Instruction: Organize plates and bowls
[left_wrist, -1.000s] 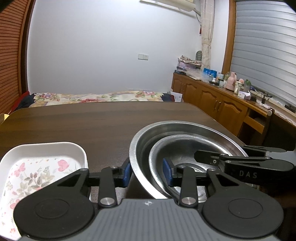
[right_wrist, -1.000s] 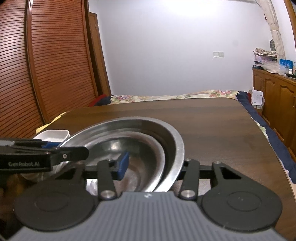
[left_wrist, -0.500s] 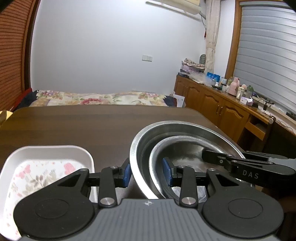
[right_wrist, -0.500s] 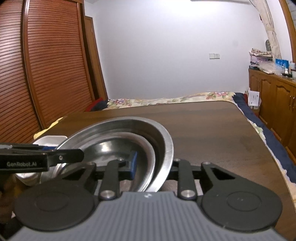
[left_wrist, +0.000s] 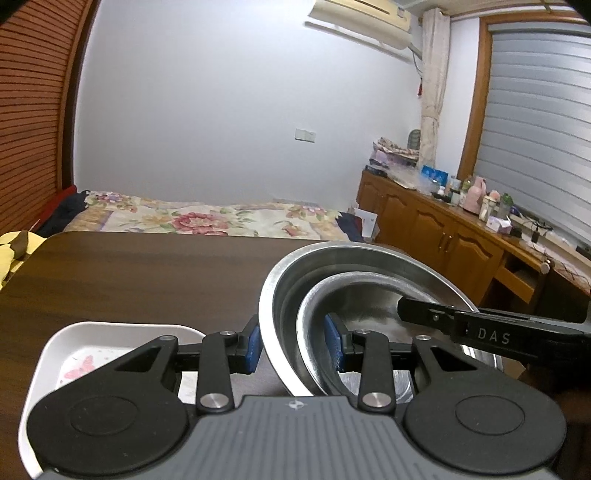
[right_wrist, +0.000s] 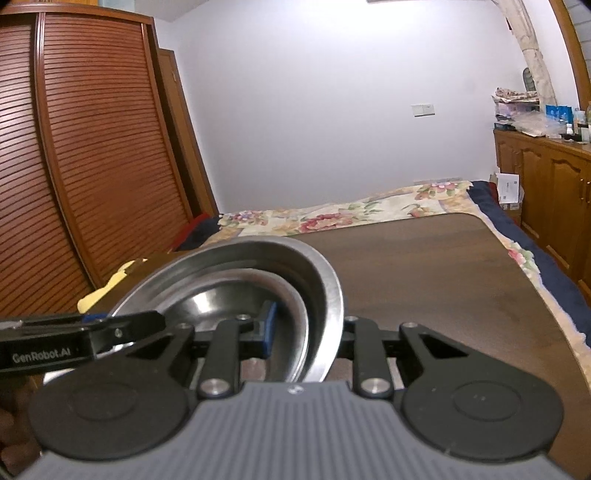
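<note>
Both grippers point slightly down, facing each other across the nested bowls (left_wrist: 369, 280). The left gripper (left_wrist: 293, 345) and right gripper (right_wrist: 304, 334) each clamp opposite rims (tray (left_wrist: 48, 350) left of the left gripper).

The scene is viewed from two low fisheye cameras set close behind the nested steel bowls (left_wrist: 354, 273), facing the table's far edge (left_wrist: 177, 236). The bowls' left rim is met in the left view, their right rim (right_wrist: 332, 291) in the right.
</note>
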